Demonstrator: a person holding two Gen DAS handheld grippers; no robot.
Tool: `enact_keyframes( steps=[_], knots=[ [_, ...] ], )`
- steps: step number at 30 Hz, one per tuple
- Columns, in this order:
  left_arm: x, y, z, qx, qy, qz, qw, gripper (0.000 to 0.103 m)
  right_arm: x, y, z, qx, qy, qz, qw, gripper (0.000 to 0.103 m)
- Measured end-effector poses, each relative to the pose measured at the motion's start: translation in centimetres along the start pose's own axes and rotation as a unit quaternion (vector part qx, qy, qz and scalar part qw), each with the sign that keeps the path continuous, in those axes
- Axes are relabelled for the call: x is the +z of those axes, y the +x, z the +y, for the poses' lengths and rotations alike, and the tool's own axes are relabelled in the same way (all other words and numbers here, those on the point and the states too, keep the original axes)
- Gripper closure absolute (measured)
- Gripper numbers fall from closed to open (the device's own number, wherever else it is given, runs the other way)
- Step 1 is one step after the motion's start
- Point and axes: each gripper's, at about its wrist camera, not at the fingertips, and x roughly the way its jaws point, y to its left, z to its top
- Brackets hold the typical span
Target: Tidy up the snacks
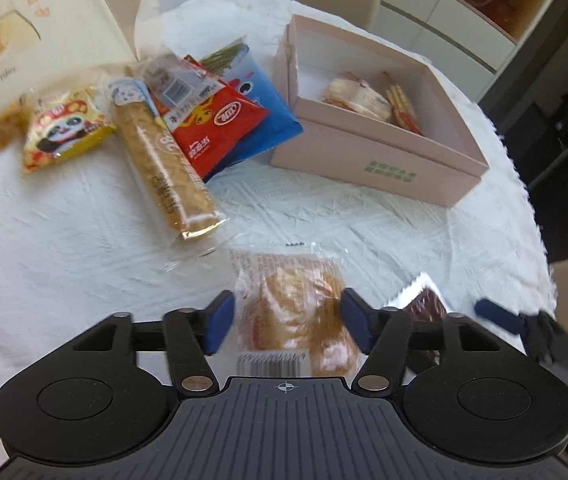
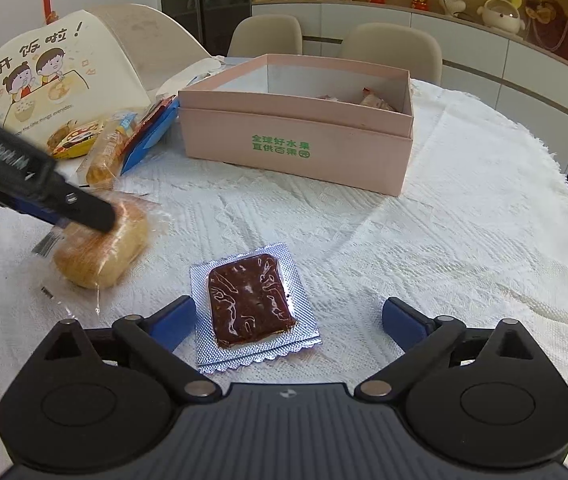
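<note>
My left gripper (image 1: 285, 320) straddles a wrapped golden bun (image 1: 299, 312), its blue pads at the bun's two sides; whether they press it is unclear. The bun also shows in the right wrist view (image 2: 104, 252) under the left gripper's finger (image 2: 84, 208). My right gripper (image 2: 289, 320) is open, low over the table, with a brown square snack in a silver wrapper (image 2: 250, 300) between its fingers. The pink box (image 1: 367, 152) (image 2: 295, 144) stands beyond and holds a few wrapped snacks (image 1: 359, 94). A pile of snacks lies at left: a panda packet (image 1: 64, 128), a long biscuit pack (image 1: 164, 160), a red packet (image 1: 216, 124).
A white textured cloth (image 2: 443, 240) covers the round table. A cream placemat or bag with cartoon children (image 2: 52, 84) stands at the left behind the snack pile. Beige chairs (image 2: 391, 48) stand behind the table. The table edge curves off at right.
</note>
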Motion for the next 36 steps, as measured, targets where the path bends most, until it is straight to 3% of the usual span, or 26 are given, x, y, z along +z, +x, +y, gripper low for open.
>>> enact_keyframes(
  steps=[5, 7, 9, 10, 13, 15, 17, 23, 29, 36],
  knots=[
    [-0.1, 1.4, -0.6, -0.005, -0.004, 0.014, 0.9999, 0.025, -0.1, 0.0, 0.0, 0.009, -0.002, 0.008, 1.0, 0.0],
    [-0.3, 1.2, -0.8, -0.003, 0.005, 0.018, 0.9998, 0.031, 0.0, 0.0, 0.0, 0.012, -0.011, 0.018, 1.0, 0.0],
    [-0.8, 0.5, -0.5, -0.026, -0.005, 0.026, 0.9993, 0.044, 0.5, 0.0, 0.0, 0.024, -0.025, 0.036, 0.999, 0.0],
    [-1.1, 0.2, -0.3, -0.039, -0.01, 0.027, 0.9988, 0.044, 0.9, 0.0, -0.1, 0.037, -0.038, 0.05, 0.997, 0.001],
    [-2.9, -1.5, 0.3, -0.052, -0.021, 0.025, 0.9981, 0.045, 2.0, -0.6, -0.5, 0.05, -0.045, 0.059, 0.996, 0.014],
    [-4.0, -2.5, 0.5, -0.05, -0.02, 0.024, 0.9982, 0.046, 2.6, -1.1, -0.5, 0.057, -0.038, 0.054, 0.996, 0.016],
    [-4.9, -3.3, 0.5, -0.045, -0.015, 0.027, 0.9985, 0.046, 3.1, -1.1, -0.1, 0.067, -0.04, 0.055, 0.995, 0.026],
    [-6.3, -4.9, -0.1, -0.039, -0.003, 0.029, 0.9988, 0.046, 3.1, 0.4, 1.8, 0.064, -0.08, 0.076, 0.992, 0.037],
    [-7.1, -4.7, -0.9, -0.039, -0.004, 0.038, 0.9985, 0.046, 3.3, -1.2, 1.7, 0.071, -0.101, 0.071, 0.99, 0.051],
    [-7.4, -4.9, -2.0, -0.043, 0.003, 0.039, 0.9983, 0.046, 3.3, -4.0, 0.5, 0.08, -0.111, 0.057, 0.989, 0.052]
  ],
)
